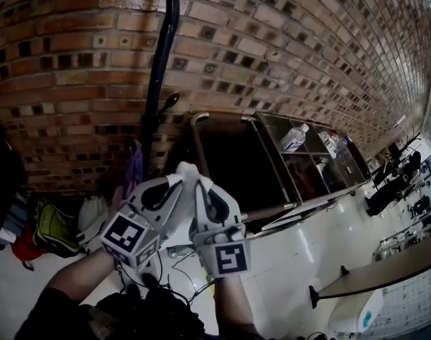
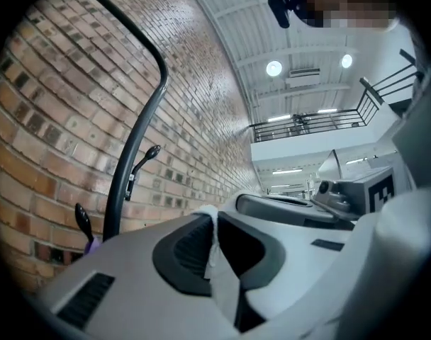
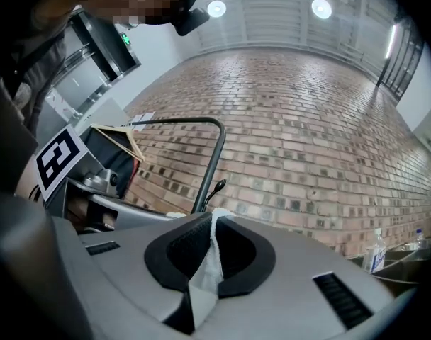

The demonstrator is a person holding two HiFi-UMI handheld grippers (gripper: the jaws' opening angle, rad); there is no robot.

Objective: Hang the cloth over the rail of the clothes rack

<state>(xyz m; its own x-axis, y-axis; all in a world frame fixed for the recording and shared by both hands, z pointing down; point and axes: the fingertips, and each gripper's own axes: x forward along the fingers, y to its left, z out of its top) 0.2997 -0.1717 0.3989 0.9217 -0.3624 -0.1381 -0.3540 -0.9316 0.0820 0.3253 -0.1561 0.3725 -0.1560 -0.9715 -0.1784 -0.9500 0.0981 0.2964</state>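
The left gripper (image 2: 215, 217) and the right gripper (image 3: 215, 216) each pinch the white cloth (image 3: 212, 261) between their jaws; they sit side by side near the person, while the black rail (image 3: 173, 122) of the clothes rack stands farther off, up and to the left, against the brick wall (image 1: 272, 41). Hold both pinches firm and spread the grippers to stretch the edge; lift the cloth above the rail's top bar, pass it to the far side, and lower it evenly; release only once it rests on the bar.

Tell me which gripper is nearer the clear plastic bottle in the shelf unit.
Right. The right gripper, shut on the white cloth, sits left of the clear plastic bottle; the left gripper, also clamping cloth, is farther left.
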